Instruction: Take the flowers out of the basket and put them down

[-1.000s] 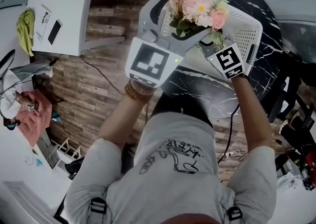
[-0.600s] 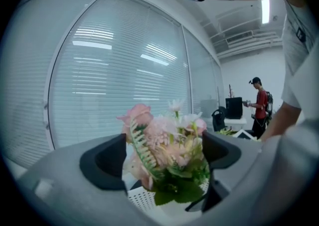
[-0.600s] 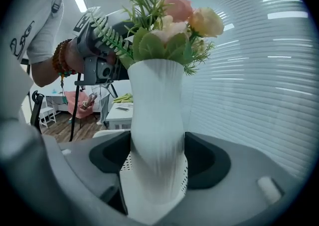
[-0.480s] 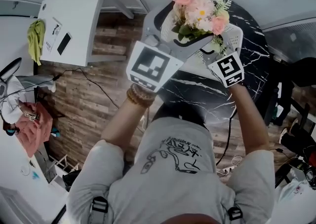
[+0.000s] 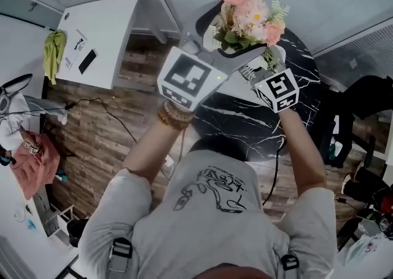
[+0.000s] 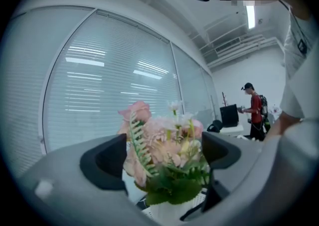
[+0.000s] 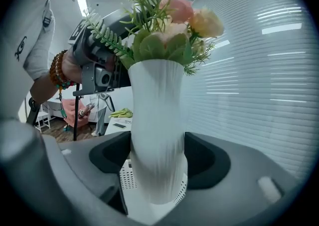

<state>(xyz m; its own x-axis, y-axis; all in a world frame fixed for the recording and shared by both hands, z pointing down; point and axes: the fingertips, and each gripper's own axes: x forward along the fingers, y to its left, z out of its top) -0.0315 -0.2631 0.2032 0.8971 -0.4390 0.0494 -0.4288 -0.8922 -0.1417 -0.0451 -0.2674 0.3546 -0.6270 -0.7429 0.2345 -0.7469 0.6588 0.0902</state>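
Now the flowers (image 5: pixel 250 13), in their white ribbed vase (image 7: pixel 157 120), stood higher than a second before. They had been raised steadily out of the white perforated basket (image 7: pixel 127 177), which showed only low down behind the vase foot in the right gripper view. I could not tell whether the foot had cleared the rim.

Judged: lift nearly done, setting down on the black marble bench (image 5: pixel 245 118) not yet begun.

Right gripper (image 7: pixel 159 163): fingers (image 7: pixel 207 165) clamped on the vase body, one pad on each side.

Left gripper (image 6: pixel 164 160): fingers (image 6: pixel 107 163) closed about the leaves and blooms, pads touching foliage on both sides, apparently steadying the top.

Pose: both forearms stretched forward and up, grippers side by side. The left was held about level, the right tipped slightly down. Vase upright, carried well above the bench.
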